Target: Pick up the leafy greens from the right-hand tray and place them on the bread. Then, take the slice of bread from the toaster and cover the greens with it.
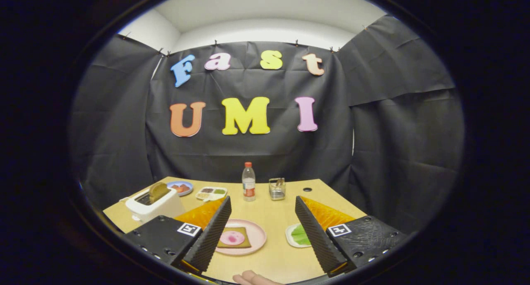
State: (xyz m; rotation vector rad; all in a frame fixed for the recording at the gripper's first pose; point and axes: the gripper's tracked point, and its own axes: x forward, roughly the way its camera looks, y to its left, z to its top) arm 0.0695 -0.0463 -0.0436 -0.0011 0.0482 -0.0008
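Observation:
My gripper (262,204) is open, held above the wooden table (273,210) with nothing between its fingers. Below and between the fingers, toward the left one, a pink plate (258,235) holds a slice of bread (234,237) topped with a round pink slice. Beside the right finger lies a small white tray (290,235) with leafy greens (300,235), partly hidden by that finger. Beyond the left finger stands a white toaster (154,204) with a slice of bread (158,191) sticking up from its slot.
At the back of the table are a blue plate (180,187) with red pieces, a divided tray (211,193), a water bottle (248,181) and a small glass holder (277,188). A round hole (307,189) marks the tabletop. A person's fingertip (253,278) shows at the near edge.

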